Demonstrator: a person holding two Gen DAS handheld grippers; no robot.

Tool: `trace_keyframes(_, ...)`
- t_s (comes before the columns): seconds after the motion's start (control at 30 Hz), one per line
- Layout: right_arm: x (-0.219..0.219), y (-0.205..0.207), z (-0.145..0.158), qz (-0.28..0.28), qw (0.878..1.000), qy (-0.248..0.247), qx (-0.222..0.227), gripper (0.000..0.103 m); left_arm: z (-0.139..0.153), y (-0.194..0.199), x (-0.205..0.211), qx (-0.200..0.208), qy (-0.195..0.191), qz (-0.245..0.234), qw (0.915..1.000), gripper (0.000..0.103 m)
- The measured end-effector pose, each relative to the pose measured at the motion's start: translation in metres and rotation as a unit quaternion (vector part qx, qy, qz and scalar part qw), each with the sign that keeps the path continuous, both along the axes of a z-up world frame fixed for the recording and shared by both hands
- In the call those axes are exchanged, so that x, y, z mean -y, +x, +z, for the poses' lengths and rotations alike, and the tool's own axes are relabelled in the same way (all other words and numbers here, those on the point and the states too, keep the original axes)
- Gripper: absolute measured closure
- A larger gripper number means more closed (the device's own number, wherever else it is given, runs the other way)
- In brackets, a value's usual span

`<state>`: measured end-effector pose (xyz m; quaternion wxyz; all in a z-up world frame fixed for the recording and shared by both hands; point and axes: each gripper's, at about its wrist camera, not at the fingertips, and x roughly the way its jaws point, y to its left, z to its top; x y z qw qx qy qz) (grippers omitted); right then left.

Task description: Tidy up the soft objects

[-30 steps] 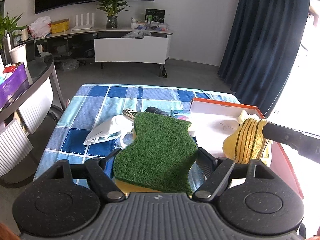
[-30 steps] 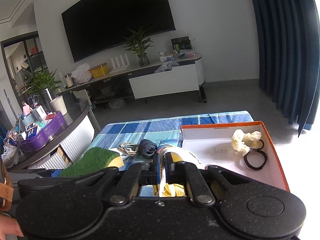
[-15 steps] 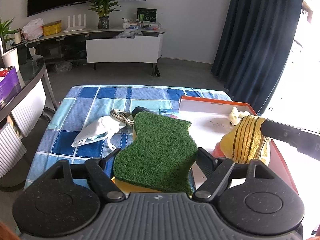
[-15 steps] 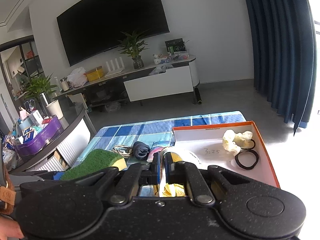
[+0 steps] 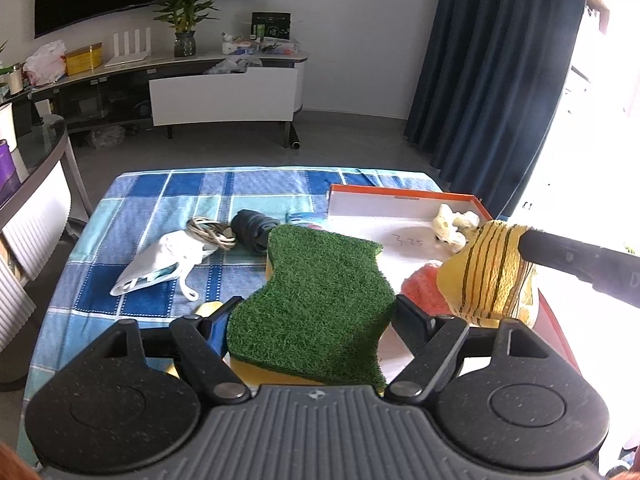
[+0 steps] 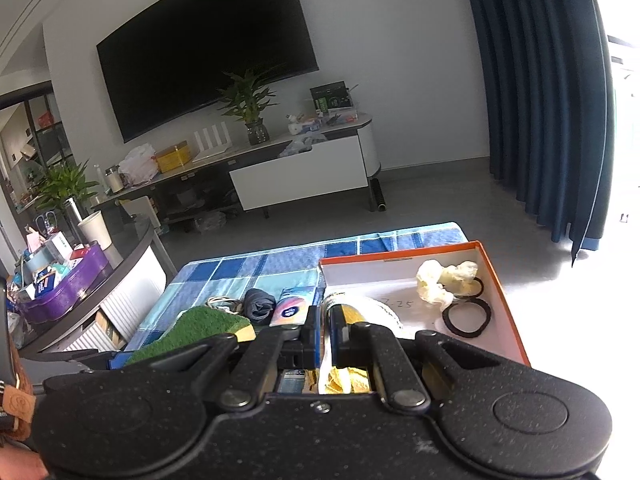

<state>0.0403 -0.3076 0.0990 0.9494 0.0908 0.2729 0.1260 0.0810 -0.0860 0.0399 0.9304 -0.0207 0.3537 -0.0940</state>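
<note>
Left gripper clamped on green sponge, right gripper pinching yellow striped cloth above orange box.

One green-topped sponge and one yellow striped cloth are counted. One orange-rimmed box is seen, with two black hair ties and one cream scrunchie inside. On the worktop, one white face mask, one coiled cable and one dark rolled item are counted.
</note>
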Motion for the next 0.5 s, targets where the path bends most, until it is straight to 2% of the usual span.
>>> trace_keyframes(0.5, 0.021, -0.002, 0.0, -0.026, 1.0, 0.003, -0.001, 0.097, -0.005, 0.006, 0.024, -0.006, 0.002, -0.029, 0.9996, 0.022)
